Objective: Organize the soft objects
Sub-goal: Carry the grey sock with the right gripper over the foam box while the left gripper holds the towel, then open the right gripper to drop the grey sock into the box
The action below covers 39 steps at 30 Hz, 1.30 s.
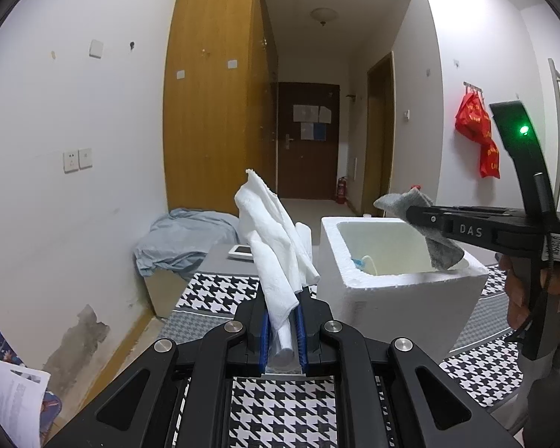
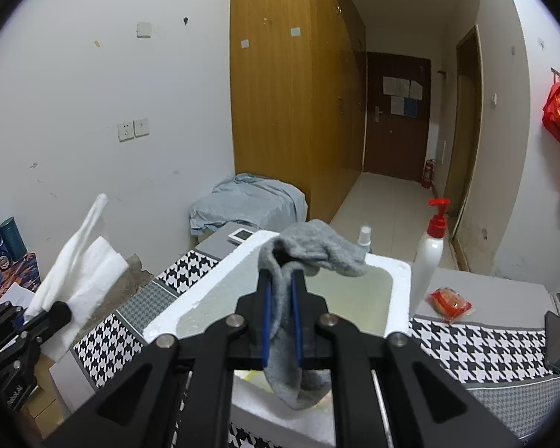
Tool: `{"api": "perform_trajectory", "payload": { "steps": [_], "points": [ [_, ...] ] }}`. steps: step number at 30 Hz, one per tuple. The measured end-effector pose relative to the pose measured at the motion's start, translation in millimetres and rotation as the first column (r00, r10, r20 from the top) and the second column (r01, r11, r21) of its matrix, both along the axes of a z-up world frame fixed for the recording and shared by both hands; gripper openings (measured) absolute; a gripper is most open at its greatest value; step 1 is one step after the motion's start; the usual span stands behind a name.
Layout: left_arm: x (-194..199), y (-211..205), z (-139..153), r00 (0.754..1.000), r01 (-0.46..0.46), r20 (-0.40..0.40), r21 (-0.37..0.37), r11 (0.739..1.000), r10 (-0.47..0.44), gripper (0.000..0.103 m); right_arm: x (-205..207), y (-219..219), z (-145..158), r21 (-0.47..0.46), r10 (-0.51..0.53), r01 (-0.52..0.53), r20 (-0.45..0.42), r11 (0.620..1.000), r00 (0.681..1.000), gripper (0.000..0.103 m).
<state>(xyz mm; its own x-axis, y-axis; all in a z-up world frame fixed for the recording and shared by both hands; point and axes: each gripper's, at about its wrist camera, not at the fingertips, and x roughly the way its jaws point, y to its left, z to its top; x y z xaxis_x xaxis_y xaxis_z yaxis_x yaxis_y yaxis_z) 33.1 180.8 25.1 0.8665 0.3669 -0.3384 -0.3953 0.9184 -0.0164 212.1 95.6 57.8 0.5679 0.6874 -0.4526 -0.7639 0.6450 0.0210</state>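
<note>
- Nearest the left wrist camera, the left gripper has its jaws clamped on a white cloth, which stands up crumpled above the blue pads and well clear of the houndstooth cover below it.
- Just right of that cloth sits the white foam box; its near rim is ragged and its top is open, with bare air between the cloth and the box's left wall.
- Over the box's right rim, the right gripper reaches in from the side, a hand on its grip, and holds a grey sock whose lower end hangs inside the opening.
- From the right wrist view, the right gripper has its jaws closed on the grey sock, one end flopped forward over the fingertips and the other dangling below over the foam box.
- That view alone shows what stands beyond the box: a white pump bottle with a red top against the box's far right corner, a small spray bottle behind the far rim, a red packet on the grey surface, and a dark phone at the right edge.
- It also shows the left gripper off to the left, outside the box, with the white cloth raised.
- Only the left view shows something pale blue low inside the box; what it is cannot be made out.
- Farther off, both views show a blue sheet heaped by the wooden wardrobe, then an open hallway to a dark door.
</note>
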Motion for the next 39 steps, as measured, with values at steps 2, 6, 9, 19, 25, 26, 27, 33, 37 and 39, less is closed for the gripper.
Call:
{"api": "perform_trajectory", "payload": {
  "steps": [2,6,9,19,25,26,27,33,37,39],
  "points": [
    [-0.5,0.0,0.2,1.0,0.0,0.001,-0.001,1.0,0.0,0.013,2.5,2.3,-2.4,-0.007,-0.006,0.006,-0.002,1.0,1.0,0.015],
    [0.7,2.9,1.2,1.0,-0.003,0.002,-0.004,1.0,0.003,0.013,5.9,2.0,-6.1,-0.01,-0.003,0.003,-0.023,1.0,1.0,0.057],
    [2.6,4.8,1.2,1.0,-0.006,0.002,-0.01,1.0,0.006,0.013,3.4,-0.5,-7.0,-0.009,-0.015,0.015,-0.007,1.0,1.0,0.073],
    [15.1,2.9,9.3,0.999,0.037,0.014,-0.016,0.999,-0.036,0.013,-5.7,-20.4,-2.9,0.006,-0.016,0.016,0.017,1.0,1.0,0.083],
    [31.5,-2.7,20.9,0.996,0.078,0.031,-0.012,0.997,-0.078,0.013,-12.3,-45.3,0.3,0.038,-0.051,0.049,0.051,0.998,0.997,0.103],
    [34.7,-3.5,22.8,0.996,0.084,0.032,-0.011,0.996,-0.084,0.013,-13.0,-48.5,0.0,0.034,-0.06,0.058,0.057,0.998,0.997,0.103],
    [37.0,-4.4,24.1,0.995,0.09,0.035,-0.011,0.996,-0.09,0.013,-13.2,-51.9,-0.6,0.03,-0.071,0.069,0.059,0.997,0.996,0.103],
    [55.9,-13.7,30.1,0.992,0.123,0.032,-0.001,0.992,-0.123,0.013,-10.9,-72.5,-4.9,0.041,-0.1,0.099,0.043,0.994,0.994,0.103],
    [66.1,-20.2,31.8,0.989,0.147,0.028,0.003,0.989,-0.147,0.013,-9.9,-85.8,-6.8,0.044,-0.123,0.121,0.043,0.992,0.992,0.103],
    [73.6,-24.8,30.9,0.986,0.165,0.023,0.002,0.986,-0.165,0.013,-10.0,-91.9,-8.1,0.037,-0.135,0.133,0.047,0.99,0.99,0.103]
  ]
}}
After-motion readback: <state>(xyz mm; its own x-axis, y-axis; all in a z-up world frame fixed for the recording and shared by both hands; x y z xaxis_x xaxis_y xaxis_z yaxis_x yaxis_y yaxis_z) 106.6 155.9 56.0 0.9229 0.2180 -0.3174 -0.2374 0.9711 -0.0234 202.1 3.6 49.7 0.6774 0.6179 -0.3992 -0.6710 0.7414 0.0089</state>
